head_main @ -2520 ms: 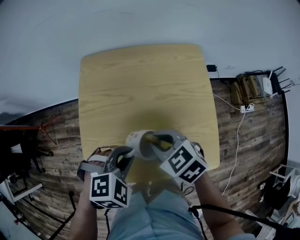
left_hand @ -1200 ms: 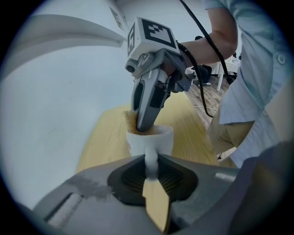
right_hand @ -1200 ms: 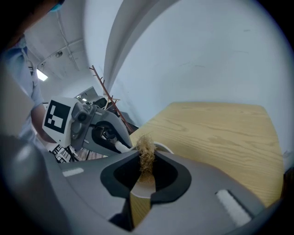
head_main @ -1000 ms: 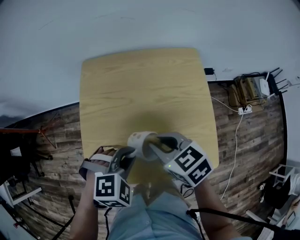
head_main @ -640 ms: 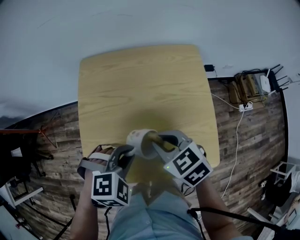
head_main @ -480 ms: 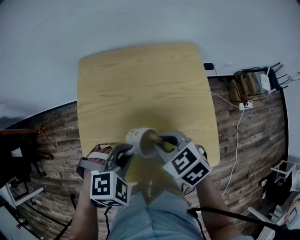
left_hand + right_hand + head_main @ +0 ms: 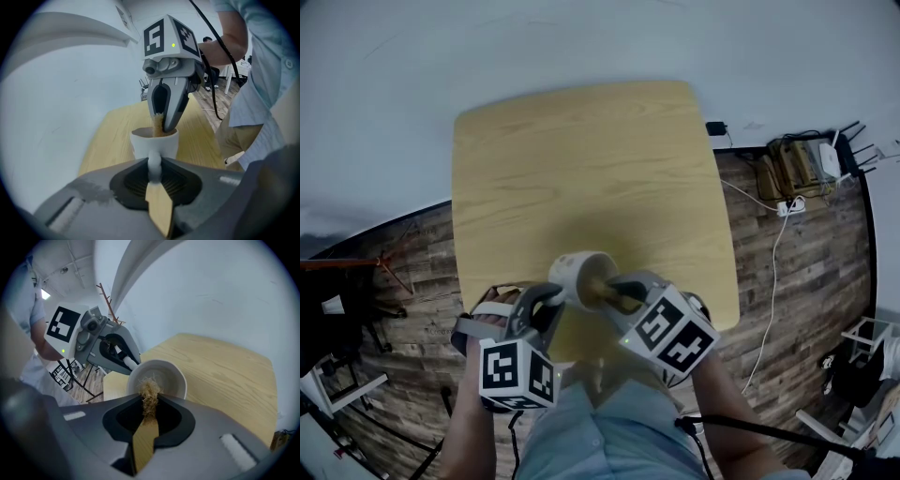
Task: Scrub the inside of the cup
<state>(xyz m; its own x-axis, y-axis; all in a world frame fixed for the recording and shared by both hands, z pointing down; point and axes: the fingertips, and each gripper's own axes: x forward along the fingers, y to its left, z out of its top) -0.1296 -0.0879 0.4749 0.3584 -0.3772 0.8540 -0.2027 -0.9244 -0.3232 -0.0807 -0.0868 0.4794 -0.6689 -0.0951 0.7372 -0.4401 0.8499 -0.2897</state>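
Note:
A white cup (image 7: 578, 274) hangs over the near edge of the wooden table (image 7: 581, 159), tipped with its mouth toward the right. My left gripper (image 7: 551, 298) is shut on the cup's handle (image 7: 153, 161), which sits pinched between its jaws. My right gripper (image 7: 617, 289) is shut on a brush with a flat wooden handle (image 7: 143, 437). The brush's tan bristles (image 7: 150, 392) reach over the rim into the cup (image 7: 159, 376). In the left gripper view the right gripper (image 7: 163, 123) points down into the cup (image 7: 154, 143).
The person's legs lie below the grippers at the table's near edge. To the right on the wood-plank floor lie cables and a power strip (image 7: 787, 208), and a box-like device (image 7: 797, 169). Dark furniture (image 7: 337, 300) stands at the left.
The right gripper with the brush has shifted slightly left and closer into the cup. The cup has moved a little up and left in the left gripper's hold.

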